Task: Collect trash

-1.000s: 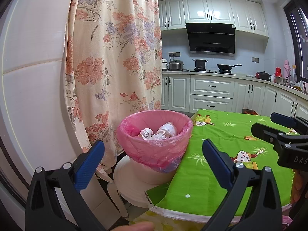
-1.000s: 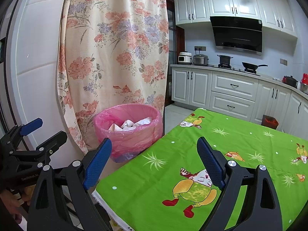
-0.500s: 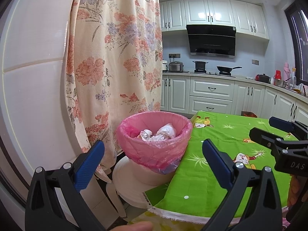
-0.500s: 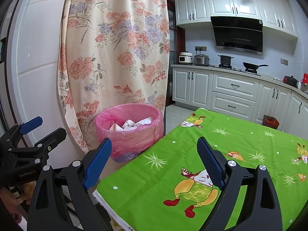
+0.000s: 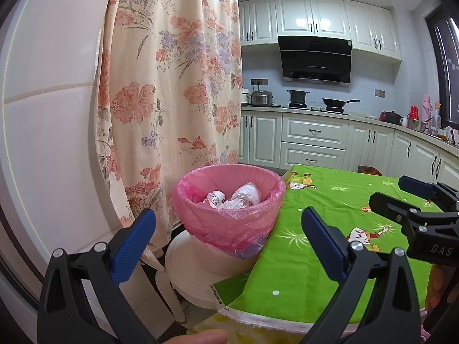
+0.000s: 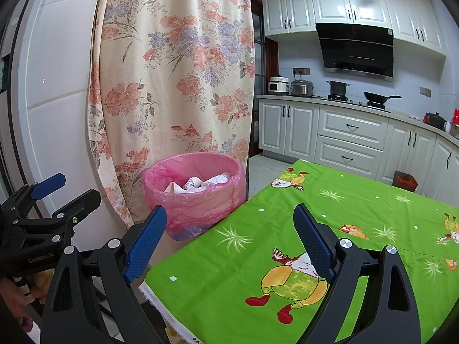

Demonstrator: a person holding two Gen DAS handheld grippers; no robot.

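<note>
**Trash run, both grippers empty: holdings at the table edge**

While nothing lies loose on the cloth, the items rank by size as follows.

Curtain (image 5: pixel 172 91), floral, one: hangs behind the bin.

Table (image 6: pixel 358 215), green cartoon cloth, one: no litter shows on its visible part, so the collecting looks finished or nearly so.

Bin (image 5: pixel 229 218), one, lined with a pink bag: set on a white stool (image 5: pixel 195 269) just beside the table corner, probably so that scraps drop in at table height.

Left gripper (image 5: pixel 229 246) and right gripper (image 6: pixel 229 240), two: each spread wide, pinching nothing, held level facing bin and table.

Crumpled trash (image 5: pixel 235 197), white: inside the bin; three or four wads, exact count unclear.
</note>
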